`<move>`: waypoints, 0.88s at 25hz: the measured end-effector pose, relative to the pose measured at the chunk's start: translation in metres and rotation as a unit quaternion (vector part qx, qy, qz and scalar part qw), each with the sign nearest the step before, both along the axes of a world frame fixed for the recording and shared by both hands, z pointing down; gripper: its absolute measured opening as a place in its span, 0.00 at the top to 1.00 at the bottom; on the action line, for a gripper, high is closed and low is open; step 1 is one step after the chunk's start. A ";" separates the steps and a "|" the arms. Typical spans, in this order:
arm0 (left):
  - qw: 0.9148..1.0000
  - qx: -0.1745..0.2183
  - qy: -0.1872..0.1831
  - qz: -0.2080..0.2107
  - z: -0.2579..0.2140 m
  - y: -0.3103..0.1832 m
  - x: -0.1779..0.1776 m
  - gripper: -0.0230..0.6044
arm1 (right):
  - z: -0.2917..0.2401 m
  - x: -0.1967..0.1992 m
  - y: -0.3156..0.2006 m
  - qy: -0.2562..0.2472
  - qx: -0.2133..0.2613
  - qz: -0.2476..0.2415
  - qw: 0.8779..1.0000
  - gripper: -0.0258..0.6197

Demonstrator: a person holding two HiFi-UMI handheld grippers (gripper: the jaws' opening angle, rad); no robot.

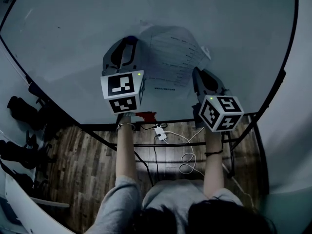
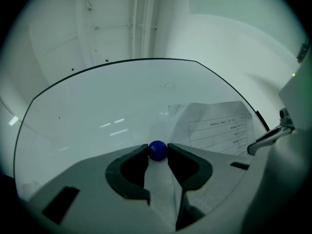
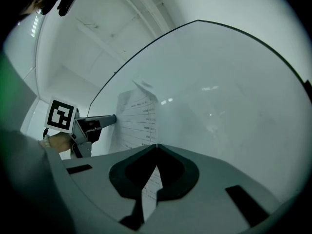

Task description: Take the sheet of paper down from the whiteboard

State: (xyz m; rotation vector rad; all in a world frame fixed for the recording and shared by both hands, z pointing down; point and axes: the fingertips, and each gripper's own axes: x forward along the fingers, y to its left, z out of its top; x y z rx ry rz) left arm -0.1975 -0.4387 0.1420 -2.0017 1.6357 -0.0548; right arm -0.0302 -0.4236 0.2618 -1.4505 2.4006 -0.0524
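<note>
A printed sheet of paper [image 1: 171, 57] lies against the whiteboard [image 1: 73, 28], its top right corner curling off. My left gripper [image 1: 129, 39] is at the sheet's upper left edge. In the left gripper view it [image 2: 157, 152] is shut on a small blue ball magnet [image 2: 157, 149], with the sheet [image 2: 219, 126] to its right. My right gripper [image 1: 197, 72] is at the sheet's lower right edge. In the right gripper view its jaws [image 3: 156, 146] are shut on the sheet's edge, and paper [image 3: 149, 191] runs down between them.
The whiteboard's dark frame [image 1: 273, 96] stands on a wooden floor [image 1: 83, 150]. Below it are white cables with a power strip [image 1: 160, 133] and a red item [image 1: 146, 116]. Dark objects [image 1: 22, 112] sit at the left. The person's arms reach up from below.
</note>
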 end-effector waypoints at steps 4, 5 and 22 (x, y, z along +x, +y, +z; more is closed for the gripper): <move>1.000 -0.004 0.001 0.005 -0.003 0.001 -0.002 0.76 | 0.000 0.005 0.002 -0.004 -0.006 0.010 1.000 0.96; 1.000 -0.005 0.002 0.009 -0.004 0.001 -0.002 0.76 | -0.001 0.006 0.003 -0.006 -0.006 0.013 1.000 0.96; 0.996 -0.050 0.067 0.034 0.038 0.011 -0.014 0.78 | 0.023 0.015 0.002 0.022 -0.028 0.012 0.999 0.96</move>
